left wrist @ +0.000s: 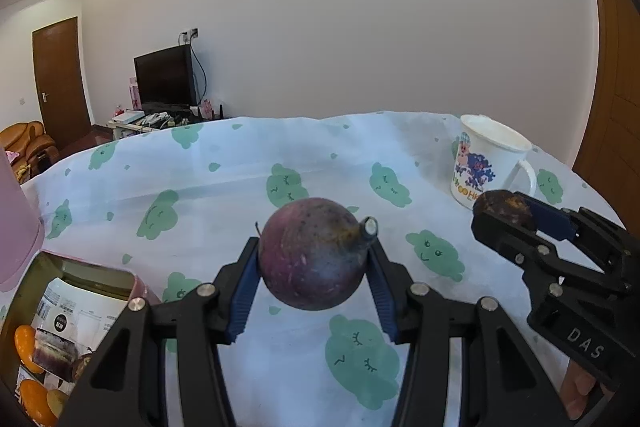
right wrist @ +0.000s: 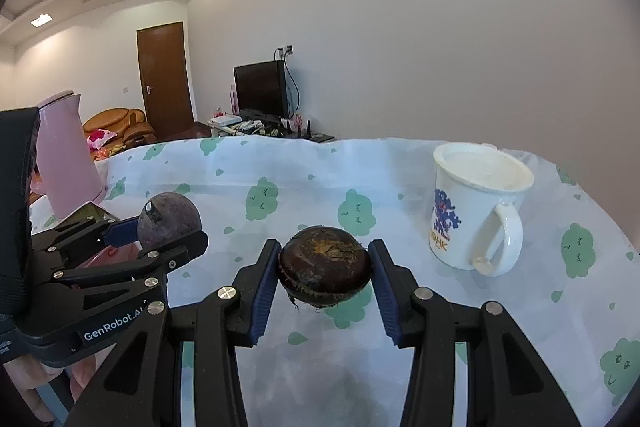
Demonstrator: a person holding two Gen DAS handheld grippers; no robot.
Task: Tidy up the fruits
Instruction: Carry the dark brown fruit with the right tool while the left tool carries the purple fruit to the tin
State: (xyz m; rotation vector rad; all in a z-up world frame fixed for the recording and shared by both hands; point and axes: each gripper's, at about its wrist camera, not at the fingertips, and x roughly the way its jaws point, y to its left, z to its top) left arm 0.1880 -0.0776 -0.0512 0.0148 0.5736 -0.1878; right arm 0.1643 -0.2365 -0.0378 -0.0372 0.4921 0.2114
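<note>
My left gripper (left wrist: pixel 313 259) is shut on a round purple fruit (left wrist: pixel 312 253), held above the cloud-print tablecloth (left wrist: pixel 240 187). In the right wrist view that same purple fruit (right wrist: pixel 170 219) and the left gripper (right wrist: pixel 164 231) appear at the left. My right gripper (right wrist: pixel 324 267) is shut on a dark brown flattened fruit (right wrist: pixel 325 265), also off the cloth. From the left wrist view the right gripper (left wrist: pixel 508 215) sits at the right edge with the brown fruit (left wrist: pixel 505 207) between its fingers. A tin box (left wrist: pixel 60 331) at the lower left holds orange fruits (left wrist: pixel 25 343).
A white printed mug (right wrist: pixel 476 203) stands on the cloth at the right, also seen in the left wrist view as the mug (left wrist: pixel 486 163). A pink kettle (right wrist: pixel 66 155) stands at the left beside the tin. Beyond the table are a television, a door and a sofa.
</note>
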